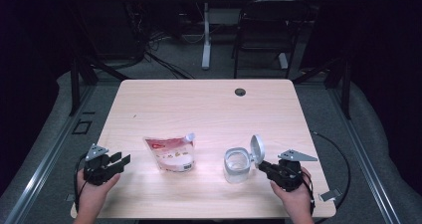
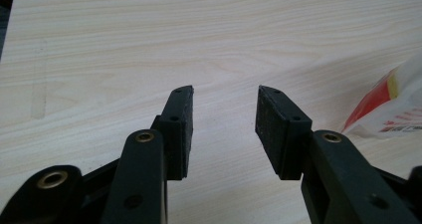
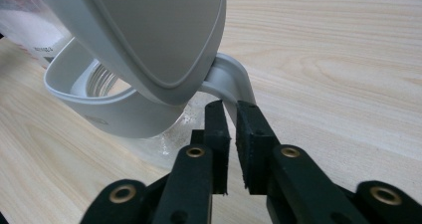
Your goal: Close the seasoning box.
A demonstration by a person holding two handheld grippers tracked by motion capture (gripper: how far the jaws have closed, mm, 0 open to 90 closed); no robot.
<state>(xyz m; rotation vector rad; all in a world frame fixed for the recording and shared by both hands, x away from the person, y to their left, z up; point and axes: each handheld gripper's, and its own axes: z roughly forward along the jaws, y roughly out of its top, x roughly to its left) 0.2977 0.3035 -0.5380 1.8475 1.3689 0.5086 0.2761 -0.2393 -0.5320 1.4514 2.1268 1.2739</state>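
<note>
Your right claw (image 3: 228, 107) is pinched on the thin handle (image 3: 234, 82) of the clear container (image 1: 237, 165), right where that grey loop curves down from the hinge of the raised lid (image 1: 257, 148). The container stands on the surface (image 1: 209, 104) in front of your right hand, with the red and white pouch (image 1: 171, 153) lying flat just to its left, spout (image 1: 189, 137) pointing away from you. The grip sits far off to one side of the body, so if you lift or tug from here the container will likely swing or tip around the pads, and on such a narrow, rounded strip they could slide off altogether. The lid stands open and leans back over the claw; a jolt could drop it shut or knock it against your jaws. Your left claw (image 2: 224, 114) is spread with nothing between its pads, resting near the surface's left edge and well apart from the pouch. Reach for the pouch carelessly and you may shove it into the container, or pinch the soft body and squeeze its contents towards the spout.
</note>
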